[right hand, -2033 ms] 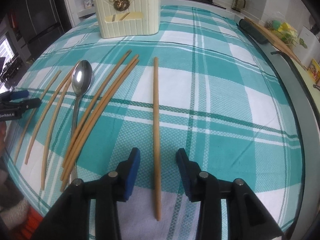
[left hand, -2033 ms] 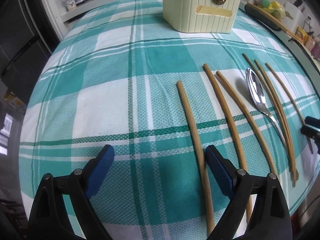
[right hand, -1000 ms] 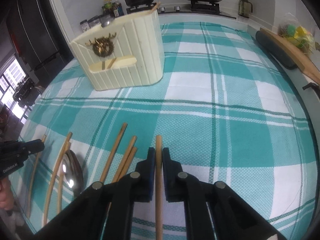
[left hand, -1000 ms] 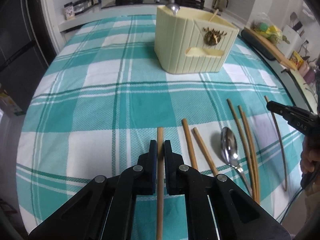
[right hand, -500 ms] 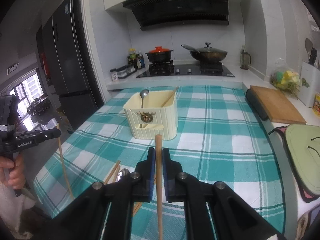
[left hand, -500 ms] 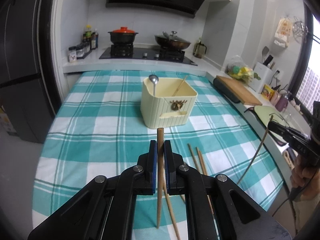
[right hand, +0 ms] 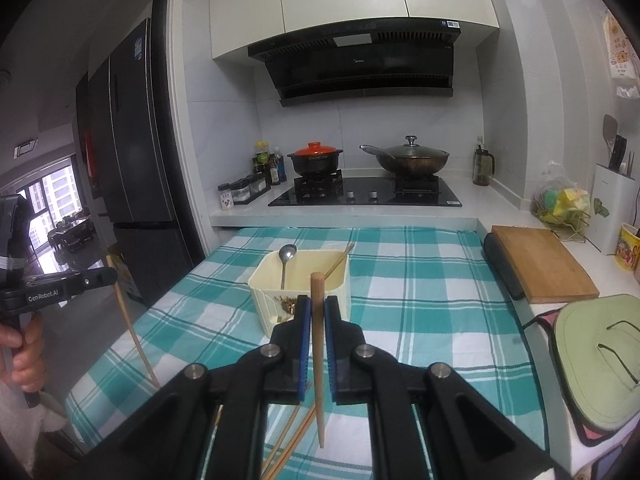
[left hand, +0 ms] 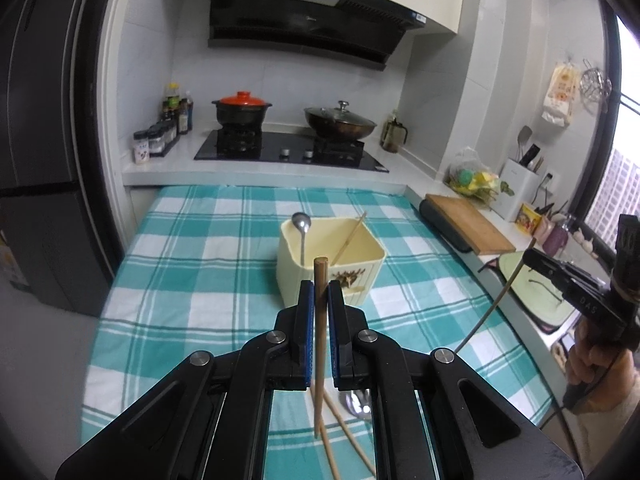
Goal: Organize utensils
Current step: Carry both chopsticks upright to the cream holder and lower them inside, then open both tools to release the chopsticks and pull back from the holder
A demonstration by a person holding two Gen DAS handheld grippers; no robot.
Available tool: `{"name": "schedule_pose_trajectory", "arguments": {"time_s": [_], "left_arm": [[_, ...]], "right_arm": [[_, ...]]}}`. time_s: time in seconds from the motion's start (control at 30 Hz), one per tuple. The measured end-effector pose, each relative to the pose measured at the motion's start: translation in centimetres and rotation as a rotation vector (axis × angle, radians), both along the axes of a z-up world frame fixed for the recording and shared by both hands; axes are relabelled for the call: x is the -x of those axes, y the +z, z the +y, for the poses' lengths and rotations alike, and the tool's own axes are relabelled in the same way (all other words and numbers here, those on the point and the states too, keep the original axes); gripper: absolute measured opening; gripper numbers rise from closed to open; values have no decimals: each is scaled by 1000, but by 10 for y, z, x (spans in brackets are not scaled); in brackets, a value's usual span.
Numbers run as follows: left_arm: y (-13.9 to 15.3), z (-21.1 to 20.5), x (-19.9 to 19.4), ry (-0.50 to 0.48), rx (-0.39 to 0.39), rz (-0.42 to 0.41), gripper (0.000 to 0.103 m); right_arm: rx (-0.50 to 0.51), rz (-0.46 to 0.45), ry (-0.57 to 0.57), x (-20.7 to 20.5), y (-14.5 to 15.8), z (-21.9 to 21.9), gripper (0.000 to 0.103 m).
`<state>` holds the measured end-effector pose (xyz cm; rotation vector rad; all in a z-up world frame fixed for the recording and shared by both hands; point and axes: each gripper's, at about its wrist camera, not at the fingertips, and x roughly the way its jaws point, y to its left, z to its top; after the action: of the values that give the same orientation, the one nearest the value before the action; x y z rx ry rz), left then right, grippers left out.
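Since a second ago both chopsticks have been lifted off the counter (left hand: 192, 280). A spoon (left hand: 301, 225) and one chopstick are held in the cream holder (left hand: 332, 264). The left gripper (left hand: 320, 304) fingers are clamped on a chopstick (left hand: 319, 344) above the cloth; the right gripper (right hand: 317, 316) fingers likewise grip another chopstick (right hand: 317, 360).

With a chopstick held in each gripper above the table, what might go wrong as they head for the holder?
Each chopstick is pinched near its top, so the left gripper's chopstick or the right gripper's chopstick could swivel or slip. Their long hanging ends might catch the rim of the cream holder, or knock the spoon and chopstick already leaning inside.
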<state>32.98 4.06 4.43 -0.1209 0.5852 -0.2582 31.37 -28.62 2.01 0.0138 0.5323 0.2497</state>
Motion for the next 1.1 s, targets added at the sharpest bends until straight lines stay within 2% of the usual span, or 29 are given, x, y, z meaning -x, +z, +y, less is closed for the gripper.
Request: {"name": "schedule_pose_trajectory", "arguments": {"time_s": [0.13,0.3,0.37,0.43,0.53,0.63,0.83,1.03,1.07,1.1], "left_arm": [[33,-2,-25,-1,0,-49,5],[80,-8,-60,12,16,-164,5],[91,-12,-80,21,23,-199,5],[94,-16,-104,35,26,-197,5],[80,-23,-143,56,35,-161,5],[55,-30,-179,78,27,-110,5],[-6,-36,-233,108,1,39,5],[-52,-47,-253,100,-36,165,6],[-55,-48,-252,98,-40,180,11],[-55,-48,-249,94,-44,191,22]], "right_arm": [[2,-23,0,-29,21,2,7],[-8,-96,10,-70,54,11,7],[-16,-132,21,-89,67,17,7],[-25,-153,30,-110,74,22,7],[-43,-164,33,-141,70,31,7],[-70,-134,23,-172,49,35,7],[-109,66,-14,-230,-21,32,7],[-68,260,4,-263,-76,38,8],[-28,270,-2,-265,-82,42,9],[9,276,-4,-267,-85,45,9]]}}
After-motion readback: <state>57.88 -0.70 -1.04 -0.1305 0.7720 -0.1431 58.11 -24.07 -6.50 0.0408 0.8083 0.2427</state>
